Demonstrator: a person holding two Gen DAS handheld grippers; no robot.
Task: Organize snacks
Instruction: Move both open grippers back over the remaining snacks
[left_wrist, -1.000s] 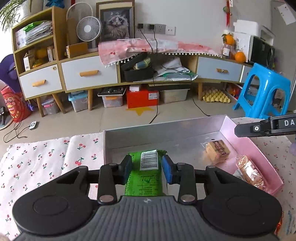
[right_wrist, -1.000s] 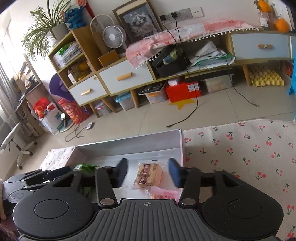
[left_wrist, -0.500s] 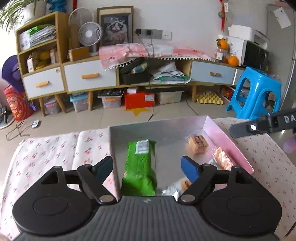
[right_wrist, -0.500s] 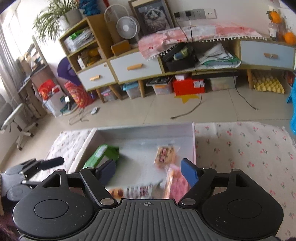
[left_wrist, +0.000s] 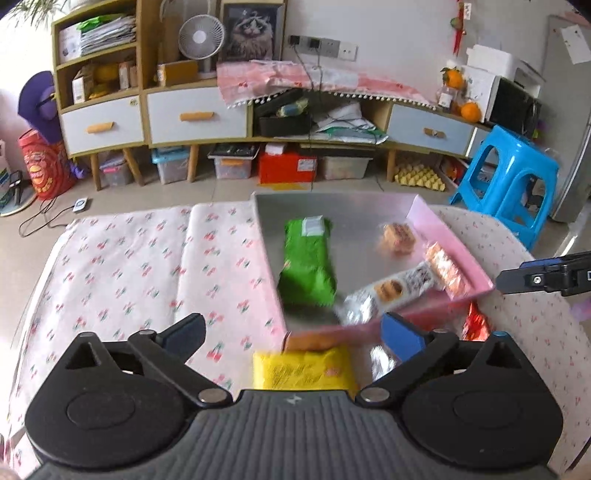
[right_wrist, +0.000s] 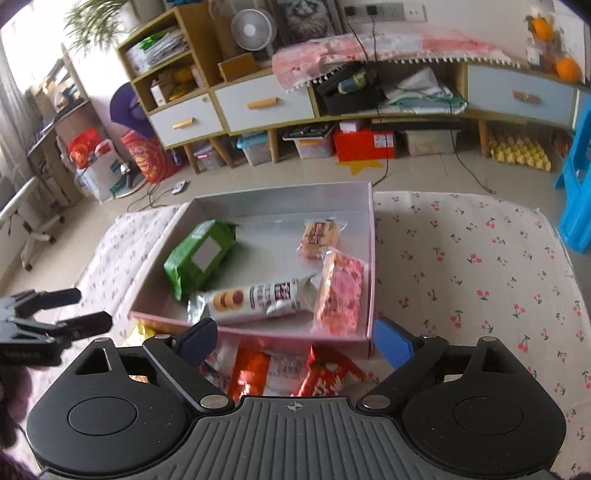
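From the left wrist I see a living room with a long wooden sideboard (left_wrist: 229, 110) at the back, and in front of it the worktop under a white cloth with small cherries (left_wrist: 147, 273). On the cloth stands the shallow pink box (left_wrist: 458, 254) with a shiny silver inside. The green packet (left_wrist: 308, 266) lies flat in the box, its white label at the far end. A second ago my left claw (left_wrist: 291, 332) was clenched on this packet; now the packet is free, the jaws are opening wide and nothing is pressed between them. Below them, outside the box, a yellow crinkled packet (left_wrist: 303, 371) lies on the cloth. Further right in the box are a small square biscuit (left_wrist: 397, 238) in clear wrap and a long silver cookie sleeve (left_wrist: 391, 291). One finger of the other claw shows at the right edge.

From the right wrist the same sideboard and a tiled floor (right_wrist: 424, 173) fill the background. The box is seen from its near side, further from the camera than a second ago. My right claw (right_wrist: 291, 341) is also released, its jaws opening, with nothing held. The biscuit that was between its fingers now lies alone near the far right corner. Beside it is a pink speckled bar (right_wrist: 340, 291) in clear film, then the cookie sleeve and the green packet on the left. Red and orange foil wrappers (right_wrist: 280, 373) lie on the cloth just before the box. These are blurred.
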